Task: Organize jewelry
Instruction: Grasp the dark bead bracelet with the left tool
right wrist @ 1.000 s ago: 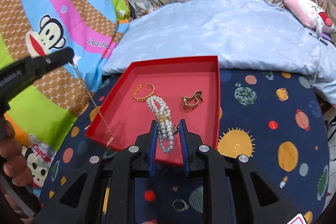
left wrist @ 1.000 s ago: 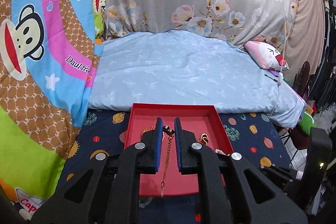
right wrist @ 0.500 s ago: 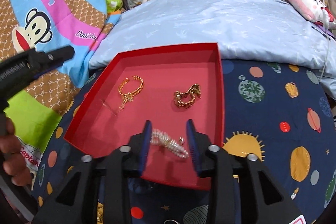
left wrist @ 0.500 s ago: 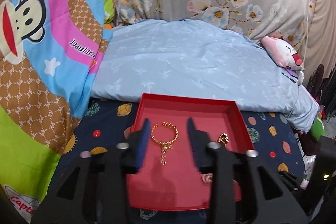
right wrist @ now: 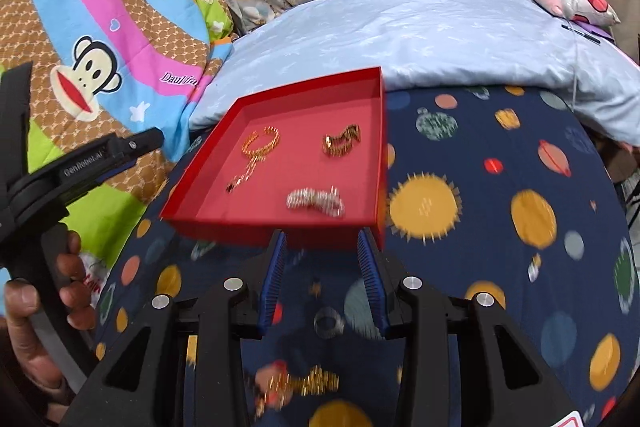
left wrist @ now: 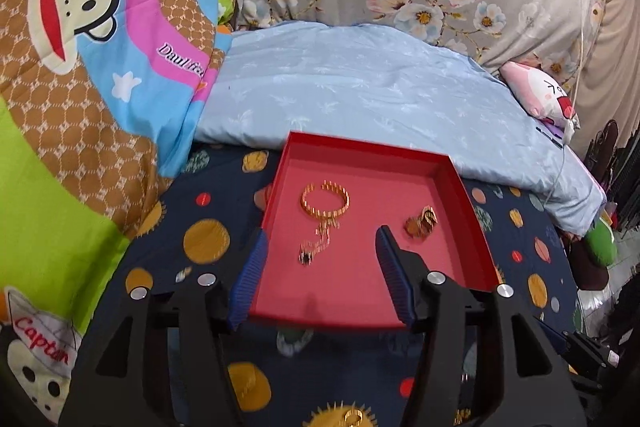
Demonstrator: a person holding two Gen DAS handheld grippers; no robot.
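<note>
Both tongs are hanging open and empty, the left gripper having just widened, the right gripper near the red tray.

"Daulfra…", its end cut off by a fold, is being shown in white script on the pink band of the monkey-print quilt; beside the monkey at its lower corner, red "Captan" is being displayed. "GenRobot.AI" is being shown on the left gripper.

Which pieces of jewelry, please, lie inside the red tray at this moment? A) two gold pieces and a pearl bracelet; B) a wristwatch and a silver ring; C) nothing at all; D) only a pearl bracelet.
A: in the right wrist view the red tray holds a gold chain bracelet, a second gold piece and a pearl bracelet.
</note>
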